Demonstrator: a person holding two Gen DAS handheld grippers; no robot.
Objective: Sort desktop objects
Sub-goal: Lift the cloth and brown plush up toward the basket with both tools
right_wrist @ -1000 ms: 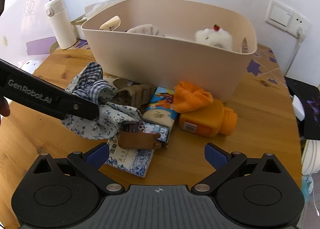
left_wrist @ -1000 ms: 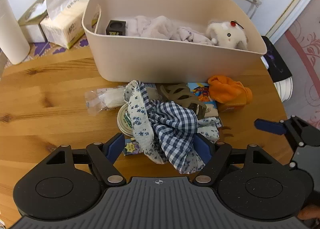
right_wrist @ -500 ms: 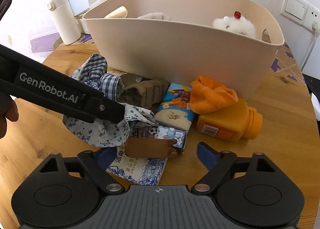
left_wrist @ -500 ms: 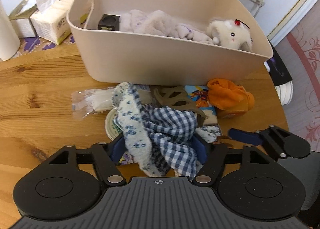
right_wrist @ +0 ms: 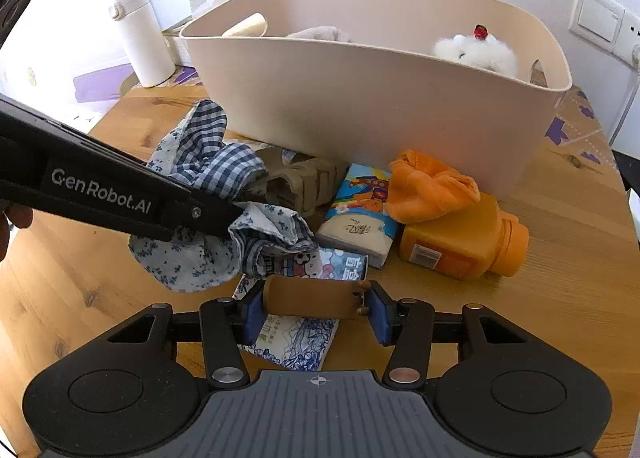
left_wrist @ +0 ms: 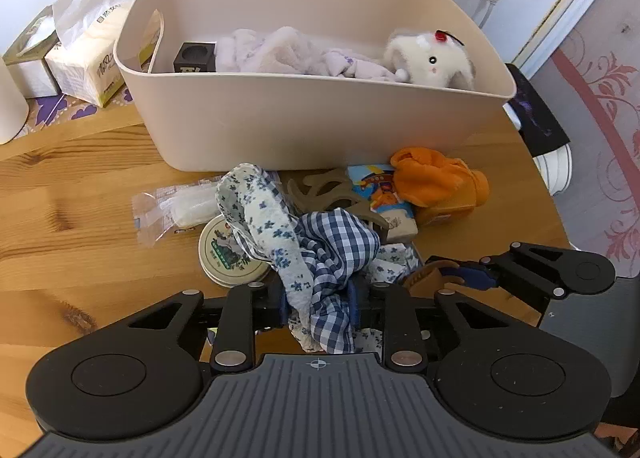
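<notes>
Your left tongs (left_wrist: 320, 298) are closing on the bunched blue cloth (left_wrist: 316, 242); your right tongs (right_wrist: 314, 308) are closing around a brown comb (right_wrist: 312, 298). The beige bin (left_wrist: 320, 118) holds a few things; most clutter remains on the table (left_wrist: 72, 218).

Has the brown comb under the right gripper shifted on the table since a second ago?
No. The brown comb lies across the same blue-patterned booklet below the cartoon packet; only the right gripper fingers are closing around it.
</notes>
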